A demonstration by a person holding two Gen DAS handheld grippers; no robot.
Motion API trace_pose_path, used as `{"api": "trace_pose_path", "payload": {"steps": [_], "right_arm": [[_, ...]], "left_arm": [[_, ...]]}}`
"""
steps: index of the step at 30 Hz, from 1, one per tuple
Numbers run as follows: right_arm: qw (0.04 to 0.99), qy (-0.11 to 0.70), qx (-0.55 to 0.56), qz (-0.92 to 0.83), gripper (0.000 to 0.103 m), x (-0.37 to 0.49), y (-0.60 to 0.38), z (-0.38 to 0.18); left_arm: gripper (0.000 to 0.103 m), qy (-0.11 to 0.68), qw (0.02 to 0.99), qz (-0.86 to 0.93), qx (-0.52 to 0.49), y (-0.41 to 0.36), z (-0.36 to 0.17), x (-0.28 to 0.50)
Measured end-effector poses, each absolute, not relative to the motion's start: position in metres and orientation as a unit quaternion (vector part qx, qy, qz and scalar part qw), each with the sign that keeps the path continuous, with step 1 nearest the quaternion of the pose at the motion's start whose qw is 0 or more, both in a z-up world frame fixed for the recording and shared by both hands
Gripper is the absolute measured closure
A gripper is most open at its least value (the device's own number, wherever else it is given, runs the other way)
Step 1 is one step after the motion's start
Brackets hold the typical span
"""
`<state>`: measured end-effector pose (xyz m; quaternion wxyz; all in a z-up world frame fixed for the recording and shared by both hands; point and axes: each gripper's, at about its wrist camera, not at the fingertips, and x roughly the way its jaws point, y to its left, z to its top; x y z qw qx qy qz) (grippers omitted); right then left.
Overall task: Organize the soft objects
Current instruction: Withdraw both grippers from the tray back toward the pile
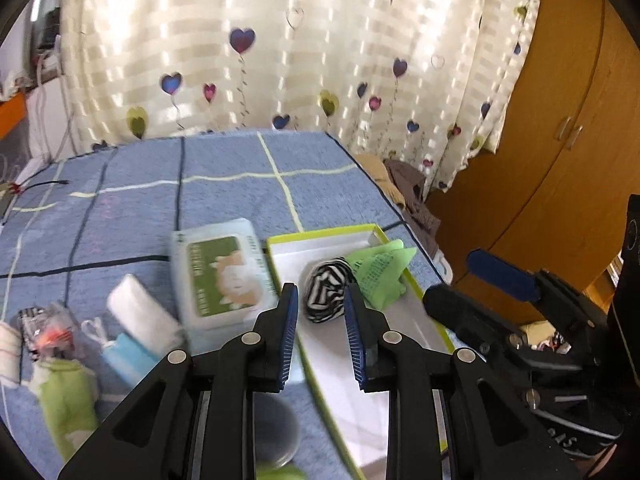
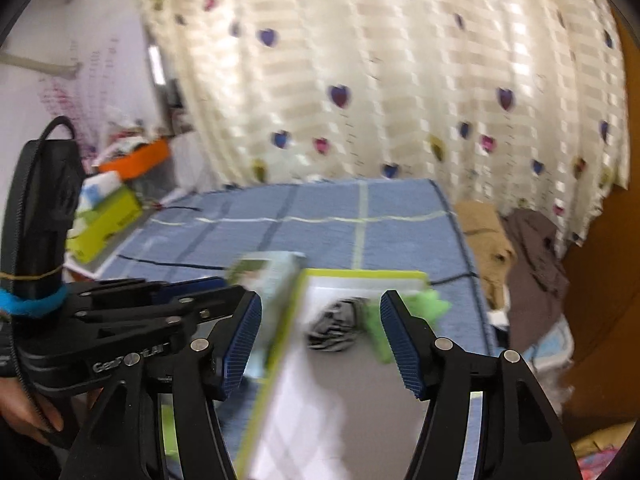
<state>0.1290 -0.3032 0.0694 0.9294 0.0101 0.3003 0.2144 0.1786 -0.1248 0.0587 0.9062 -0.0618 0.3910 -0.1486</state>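
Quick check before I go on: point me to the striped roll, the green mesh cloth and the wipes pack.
striped roll [image 1: 325, 295]: left wrist view, middle of the black-and-white bundle.
green mesh cloth [image 1: 378, 270]: left wrist view, on its netted centre.
wipes pack [image 1: 220, 270]: left wrist view, on the green label.

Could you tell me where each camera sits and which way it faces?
Left wrist: on the left gripper, looking down past open, empty jaws at the green-rimmed box; the right gripper shows right.
Right wrist: on the right gripper, open, facing the same box; the left gripper and a hand show left.
Shared: box, striped roll, blue blanket.
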Motion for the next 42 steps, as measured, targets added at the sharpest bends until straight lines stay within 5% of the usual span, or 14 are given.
{"api": "trace_pose_path", "payload": {"steps": [23,42], "right_arm": [[0.917,0.293,-0.021,0.268,0.041,0.046,-0.221,0.075],[0.890,0.322,-0.029,0.321,0.041,0.004,-0.183,0.052]], "left_arm": [[0.078,0.333,0.933,-0.091,-0.105,-0.031,0.066,0.077],[0.078,0.359,0.918,-0.110,-0.131,-0.007,0.037,0.026]]}}
